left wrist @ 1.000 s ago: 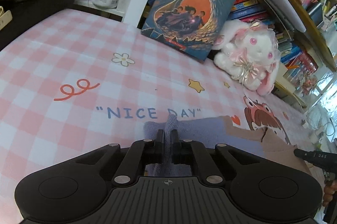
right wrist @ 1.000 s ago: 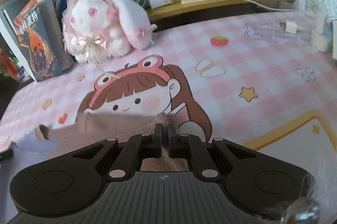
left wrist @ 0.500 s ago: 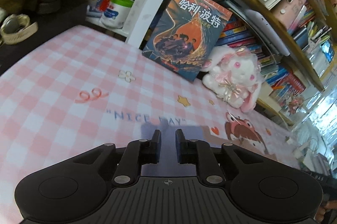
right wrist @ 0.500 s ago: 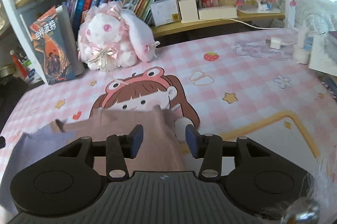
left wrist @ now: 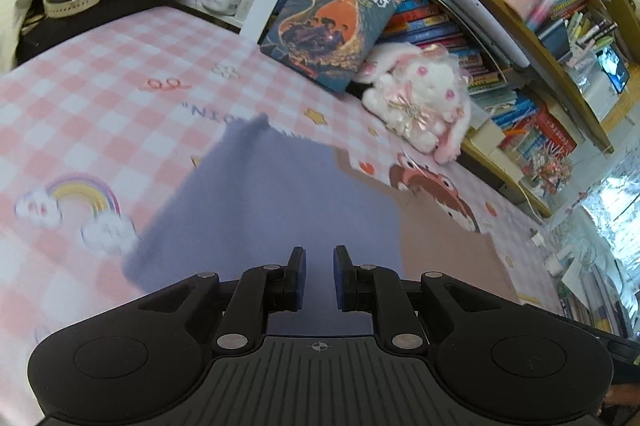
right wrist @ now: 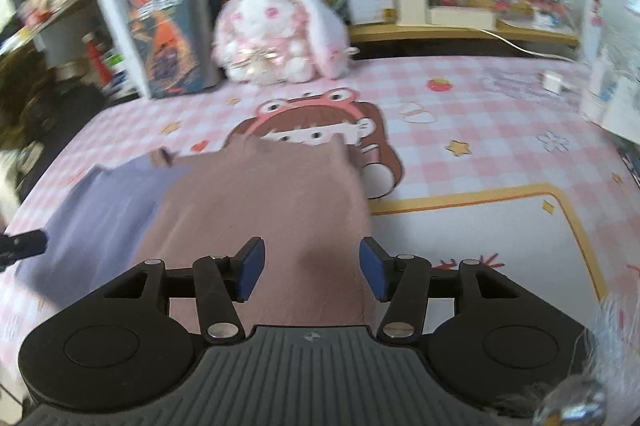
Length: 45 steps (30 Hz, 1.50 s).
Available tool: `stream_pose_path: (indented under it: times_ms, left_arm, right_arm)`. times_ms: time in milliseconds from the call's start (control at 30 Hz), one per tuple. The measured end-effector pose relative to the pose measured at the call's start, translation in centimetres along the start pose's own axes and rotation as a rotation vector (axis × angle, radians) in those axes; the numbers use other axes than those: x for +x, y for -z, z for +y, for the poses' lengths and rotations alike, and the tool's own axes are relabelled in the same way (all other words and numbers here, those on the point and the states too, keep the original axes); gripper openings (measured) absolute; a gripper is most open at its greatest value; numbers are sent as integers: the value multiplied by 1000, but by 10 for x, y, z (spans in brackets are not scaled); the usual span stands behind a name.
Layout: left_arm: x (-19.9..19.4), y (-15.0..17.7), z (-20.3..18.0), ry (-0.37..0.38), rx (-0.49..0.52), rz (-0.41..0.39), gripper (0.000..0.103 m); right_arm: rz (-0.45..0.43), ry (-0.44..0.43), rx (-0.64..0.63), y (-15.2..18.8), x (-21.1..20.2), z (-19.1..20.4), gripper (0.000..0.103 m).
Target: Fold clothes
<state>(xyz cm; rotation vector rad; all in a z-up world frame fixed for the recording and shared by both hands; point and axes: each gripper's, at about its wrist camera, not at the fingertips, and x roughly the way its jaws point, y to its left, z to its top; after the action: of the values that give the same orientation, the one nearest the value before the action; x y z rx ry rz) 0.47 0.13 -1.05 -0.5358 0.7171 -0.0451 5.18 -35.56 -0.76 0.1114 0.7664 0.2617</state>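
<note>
Flat on the checked mat (left wrist: 100, 73) lies a lavender-and-mauve garment (left wrist: 280, 209).

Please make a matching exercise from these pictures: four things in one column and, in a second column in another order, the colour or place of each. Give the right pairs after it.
Things:
1. garment's left part
2. garment's right part
3. plush rabbit
4. book with Chinese title

Colour or place:
A. leaning upright against the white shelf post
B. lavender
C. dusty pink-brown
D. white and pink, sitting at the back edge of the checked mat

Pairs: 1-B, 2-C, 3-D, 4-A
</note>
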Motion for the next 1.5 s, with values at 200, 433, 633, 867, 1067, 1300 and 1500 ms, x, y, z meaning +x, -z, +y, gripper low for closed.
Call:
stream_pose_path:
  times_ms: [200, 433, 633, 867, 1067, 1300, 1500]
  left_arm:
    - [-2, 38, -36, -17, -14, 16, 15]
    - [17, 60, -81, -12, 76, 48, 15]
    - [34, 53, -77, -53, 46, 68, 16]
    - [29, 31, -25, -63, -148, 46, 17]
    - [6, 21, 26, -103, -318, -16, 17]
    - [-10, 24, 62, -60, -522, -29, 17]
    - [-11, 24, 74, -34, -624, -19, 17]
  right_arm:
    - [33, -86, -149, 9, -1, 5, 48]
    - [35, -180, -274, 16, 2, 16, 46]
    - [78, -151, -323, 24, 16, 15, 45]
    - [86, -104, -267, 23, 15, -1, 44]
    - [82, -77, -160, 21, 9, -15, 43]
    - [38, -32, -22, 12, -1, -20, 52]
    - [56, 25, 94, 11, 3, -28, 52]
